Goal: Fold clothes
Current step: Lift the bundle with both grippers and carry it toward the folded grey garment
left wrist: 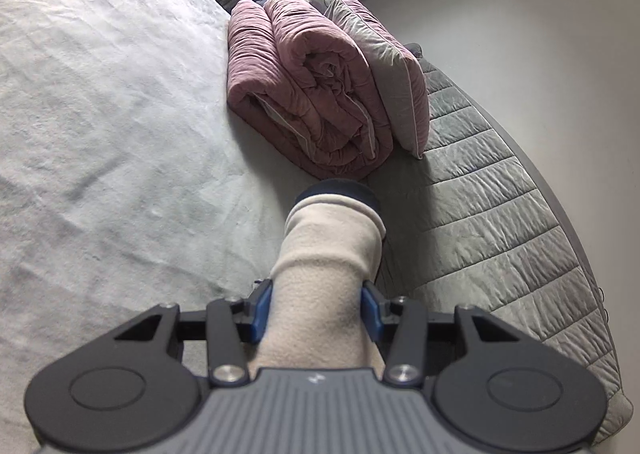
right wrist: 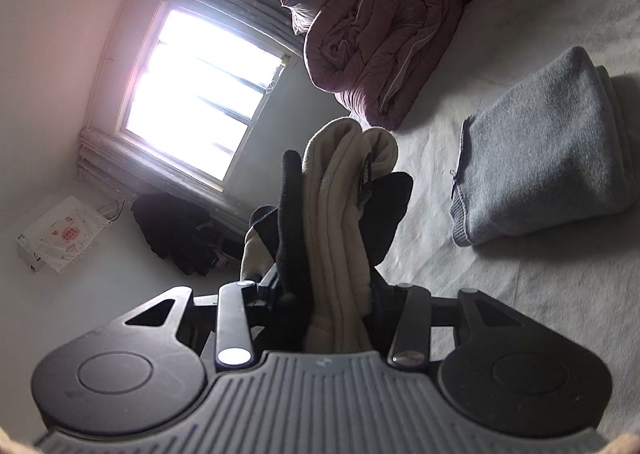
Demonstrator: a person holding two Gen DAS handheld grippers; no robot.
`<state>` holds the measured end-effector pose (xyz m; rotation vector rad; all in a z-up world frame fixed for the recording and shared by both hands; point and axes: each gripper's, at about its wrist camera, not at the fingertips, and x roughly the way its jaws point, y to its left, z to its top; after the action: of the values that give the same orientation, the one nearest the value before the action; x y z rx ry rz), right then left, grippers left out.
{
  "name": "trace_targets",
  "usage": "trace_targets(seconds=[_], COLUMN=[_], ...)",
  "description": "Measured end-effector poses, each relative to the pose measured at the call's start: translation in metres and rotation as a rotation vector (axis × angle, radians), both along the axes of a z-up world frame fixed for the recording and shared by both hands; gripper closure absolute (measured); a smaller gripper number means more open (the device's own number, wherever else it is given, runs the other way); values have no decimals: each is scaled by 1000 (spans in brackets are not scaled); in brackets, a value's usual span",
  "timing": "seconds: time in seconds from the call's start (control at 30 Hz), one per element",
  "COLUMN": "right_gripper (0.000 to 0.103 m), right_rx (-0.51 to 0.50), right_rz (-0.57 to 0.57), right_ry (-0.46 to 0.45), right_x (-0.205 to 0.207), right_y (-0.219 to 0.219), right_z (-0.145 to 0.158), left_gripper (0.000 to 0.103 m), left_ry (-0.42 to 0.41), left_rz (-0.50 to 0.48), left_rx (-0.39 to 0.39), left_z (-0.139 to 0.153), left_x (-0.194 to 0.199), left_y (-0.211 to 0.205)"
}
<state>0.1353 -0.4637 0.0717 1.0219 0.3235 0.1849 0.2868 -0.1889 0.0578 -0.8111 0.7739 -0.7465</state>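
Both grippers are clamped on the same cream garment (left wrist: 328,254), each pinching a thick bunch of it. In the left wrist view the left gripper (left wrist: 316,312) has its blue pads (left wrist: 259,310) pressed on either side of a rolled cream tube with a dark navy lining at its far end, low centre of the frame. It hangs clear above the pale bedsheet (left wrist: 100,113). In the right wrist view the right gripper (right wrist: 328,294) squeezes several stacked cream layers with black trim beside them, standing up through the middle of the frame.

Holding two ends off the bed like this looks like a way to let the cloth hang straight, so it can be laid down flat or doubled over; I would judge the fold to be midway.

A grey sweater (right wrist: 548,157), already folded, lies on the sheet at the right of that view, probably set aside as finished. The rolled pink quilt (left wrist: 304,93) and a pillow (left wrist: 384,69) sit in the upper centre, out of the working space. The window (right wrist: 200,93) glares at upper left.
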Motion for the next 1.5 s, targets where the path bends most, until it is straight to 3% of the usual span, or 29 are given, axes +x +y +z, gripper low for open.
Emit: trace_targets(seconds=[0.3,0.47,0.67,0.83,1.0,1.07,1.2,1.33,1.37,1.5], right_gripper=[58,58,58,53,52,58,59,57,51,47], right_rx=[-68,-24,-30,-78,-100,-100,-134,-125,-132,-188], right_rz=[-138,-206,-258,-315,-335,-350,-393,-431,-436,-475], right_ry=[-157,-134,-77,-34,-63,-87,-106,-7,-1,-38], right_x=[-3,-1,8,11,3,3,4,12,11,-1], right_y=[-38,-68,-93,-95,-90,-89,-91,-97,-97,-96], right_z=[-30,-52,-77,-91,-91,-91,-89,-100,-99,-83], left_gripper=[57,57,57,49,48,58,59,49,44,39], left_ry=[-132,-167,-130,-102,-106,-121,-140,-196,-223,-324], left_rz=[-170,-227,-201,-121,-115,-105,-94,-65,-57,-12], left_rx=[36,21,-15,40,16,20,-25,151,177,179], left_z=[-1,-26,-75,-110,-103,-98,-93,-94,-92,-72], left_x=[44,63,87,91,87,86,86,82,80,69], left_y=[-89,-130,-159,-165,-158,-162,-166,-186,-188,-180])
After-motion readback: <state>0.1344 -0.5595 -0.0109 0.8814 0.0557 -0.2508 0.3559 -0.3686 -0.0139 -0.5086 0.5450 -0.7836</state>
